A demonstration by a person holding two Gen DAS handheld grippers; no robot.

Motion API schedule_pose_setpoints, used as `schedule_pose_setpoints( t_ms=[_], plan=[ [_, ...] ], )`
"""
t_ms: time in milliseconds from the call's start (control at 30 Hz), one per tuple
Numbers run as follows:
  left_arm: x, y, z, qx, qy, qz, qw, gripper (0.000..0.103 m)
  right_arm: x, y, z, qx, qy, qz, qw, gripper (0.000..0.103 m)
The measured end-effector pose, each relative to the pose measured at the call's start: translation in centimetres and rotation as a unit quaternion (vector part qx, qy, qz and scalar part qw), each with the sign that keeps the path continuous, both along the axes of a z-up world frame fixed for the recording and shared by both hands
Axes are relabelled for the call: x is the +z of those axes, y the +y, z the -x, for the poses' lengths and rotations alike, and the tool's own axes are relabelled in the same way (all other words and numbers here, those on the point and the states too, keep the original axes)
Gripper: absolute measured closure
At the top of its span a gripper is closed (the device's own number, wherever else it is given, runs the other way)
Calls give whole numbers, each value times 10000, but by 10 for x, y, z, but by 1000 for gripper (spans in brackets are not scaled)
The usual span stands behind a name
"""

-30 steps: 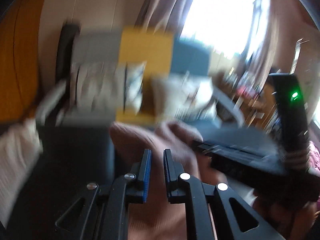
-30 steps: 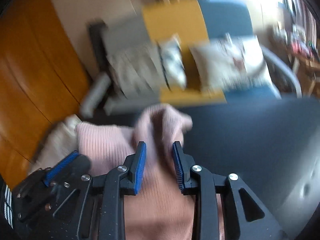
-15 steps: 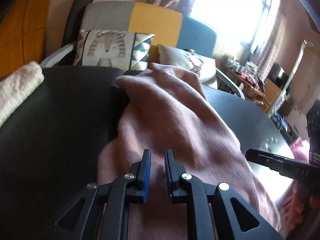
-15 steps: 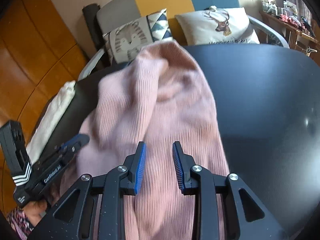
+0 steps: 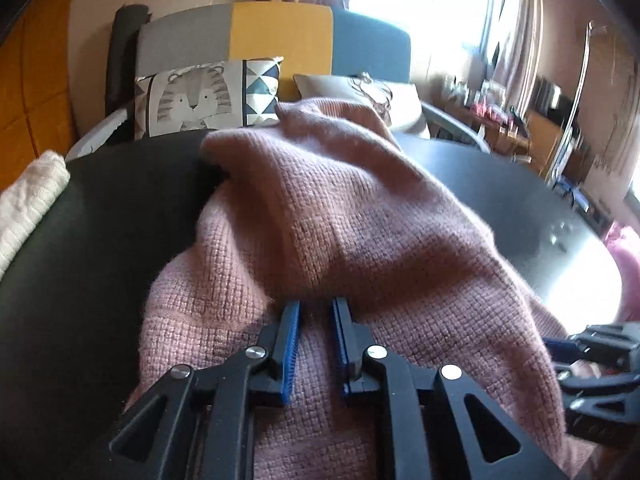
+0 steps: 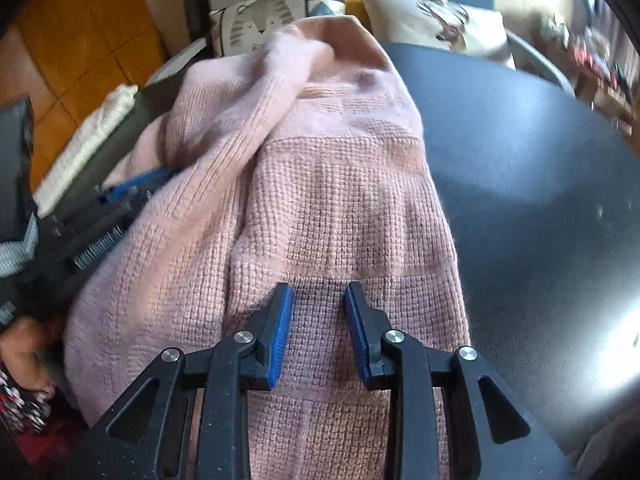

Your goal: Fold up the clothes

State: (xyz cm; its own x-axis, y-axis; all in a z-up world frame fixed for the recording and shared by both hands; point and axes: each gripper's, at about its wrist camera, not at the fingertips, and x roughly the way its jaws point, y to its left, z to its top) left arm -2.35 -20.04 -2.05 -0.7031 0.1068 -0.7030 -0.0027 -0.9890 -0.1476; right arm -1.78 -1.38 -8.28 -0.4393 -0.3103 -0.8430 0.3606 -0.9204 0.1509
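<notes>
Sweater [image 6: 340, 208] lies lengthwise away from both grippers; jaws spread, pinching nothing.

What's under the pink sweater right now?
The pink sweater lies bunched on the dark round table, which shows bare to its right and left. Whatever sits beneath the folds is covered. The left gripper tips reach under a raised fold.
</notes>
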Motion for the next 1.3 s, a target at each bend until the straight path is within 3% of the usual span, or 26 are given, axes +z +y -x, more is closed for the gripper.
schedule_pose_setpoints(
  t_ms=[67, 167, 233, 300, 500, 633, 767, 1033, 1300],
  plan=[
    [-2, -7, -1, 8, -4, -239, 9997, 84, 1, 2, 0, -10, -8, 46, 10000, 72],
    [-4, -14, -4, 27, 13, -473, 9989, 84, 11, 23, 0, -307, -197, 584, 9976, 72],
    [-6, -15, -6, 40, 37, -493, 9988, 84, 15, 35, -3, -441, -240, 404, 9979, 70],
    [-5, -13, -5, 46, 36, -443, 9990, 84, 15, 44, -9, -430, -332, 56, 9985, 57],
    [-5, -13, -4, 47, 41, -403, 9992, 83, 17, 49, -31, -208, -306, 228, 9991, 57],
    [-5, -14, -5, 49, 45, -446, 9990, 83, -1, 29, -27, 94, -304, -208, 9993, 57],
    [-5, -15, -6, 53, 50, -486, 9988, 83, -3, 16, -26, 350, 37, -654, 9972, 86],
    [-5, -15, -8, 50, 48, -516, 9986, 83, -8, 43, 9, -48, 248, -1279, 9915, 88],
    [-5, -13, -10, 46, 64, -513, 9987, 83, -20, 118, 76, -626, 253, -1596, 9849, 88]
  ],
)
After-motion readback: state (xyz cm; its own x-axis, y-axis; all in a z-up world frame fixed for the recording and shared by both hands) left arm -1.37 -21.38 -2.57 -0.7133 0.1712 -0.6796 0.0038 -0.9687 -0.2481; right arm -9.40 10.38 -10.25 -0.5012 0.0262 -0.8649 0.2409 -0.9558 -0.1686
